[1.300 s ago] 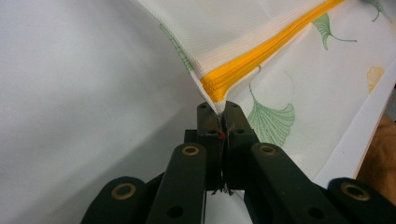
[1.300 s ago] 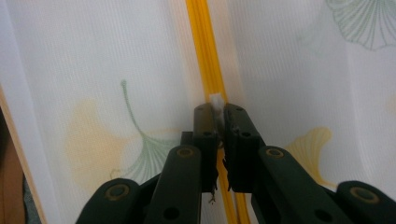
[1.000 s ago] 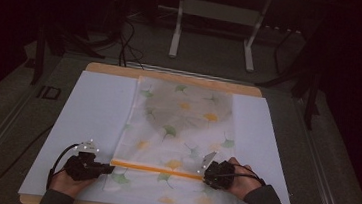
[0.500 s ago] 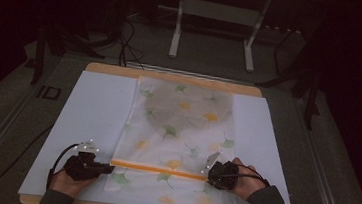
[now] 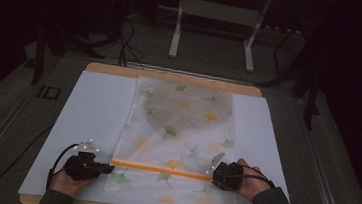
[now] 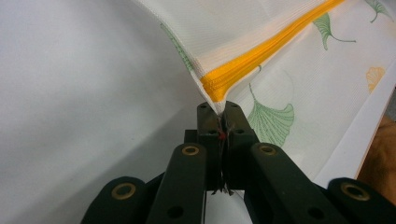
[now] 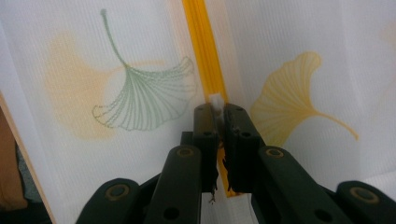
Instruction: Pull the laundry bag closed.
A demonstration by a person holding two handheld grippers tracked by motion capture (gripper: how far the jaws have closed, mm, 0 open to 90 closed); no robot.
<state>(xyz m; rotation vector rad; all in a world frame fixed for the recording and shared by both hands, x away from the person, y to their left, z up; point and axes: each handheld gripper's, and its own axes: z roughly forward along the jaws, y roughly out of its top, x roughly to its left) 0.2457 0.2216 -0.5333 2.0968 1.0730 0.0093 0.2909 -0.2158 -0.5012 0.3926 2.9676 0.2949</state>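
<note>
A thin white cloth [image 5: 182, 117] printed with green and yellow ginkgo leaves lies on the table, its near part folded back along an orange hem [image 5: 162, 169]. My left gripper [image 5: 110, 166] is shut on the hem's left end; in the left gripper view the jaws pinch the cloth corner [image 6: 223, 109] just below the orange hem [image 6: 261, 51]. My right gripper [image 5: 212, 174] is shut on the hem's right end, and in the right gripper view the orange hem [image 7: 203, 46] runs straight into the closed jaws. Between both grippers the hem is stretched straight.
A white sheet [image 5: 93, 108] covers the wooden table [image 5: 171, 76] under the cloth. A metal stand [image 5: 213, 30] and cables [image 5: 124, 41] are on the dark floor beyond the far edge. A hand [image 5: 68, 184] holds each gripper at the near edge.
</note>
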